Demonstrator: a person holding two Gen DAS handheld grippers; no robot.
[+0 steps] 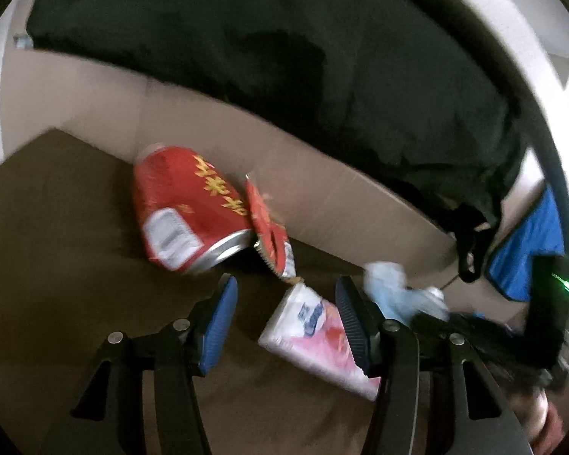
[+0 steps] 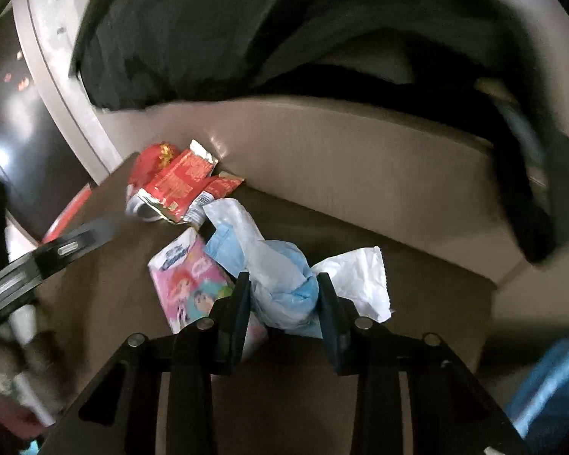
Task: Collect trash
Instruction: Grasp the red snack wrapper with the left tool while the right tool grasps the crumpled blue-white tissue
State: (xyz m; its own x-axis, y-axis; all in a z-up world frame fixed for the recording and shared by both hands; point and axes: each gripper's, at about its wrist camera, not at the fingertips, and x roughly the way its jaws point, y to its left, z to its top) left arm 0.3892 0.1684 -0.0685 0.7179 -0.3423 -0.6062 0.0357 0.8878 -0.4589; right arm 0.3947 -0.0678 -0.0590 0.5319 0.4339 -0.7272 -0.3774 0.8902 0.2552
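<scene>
Between the right gripper's (image 2: pixel 282 295) closed jaws, crumpled pale-blue-and-white plastic film (image 2: pixel 280 280), light and soft, bunches mid-wad; left gripper (image 1: pixel 284 318) gapes empty.

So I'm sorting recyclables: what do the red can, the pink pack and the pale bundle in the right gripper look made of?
Red can: metal, probably aluminium, with a bare silvery rim. Pink pack: glossy printed plastic film, likely tissues. Pale bundle: thin crinkled white and blue plastic or paper, between the right gripper fingers.
</scene>
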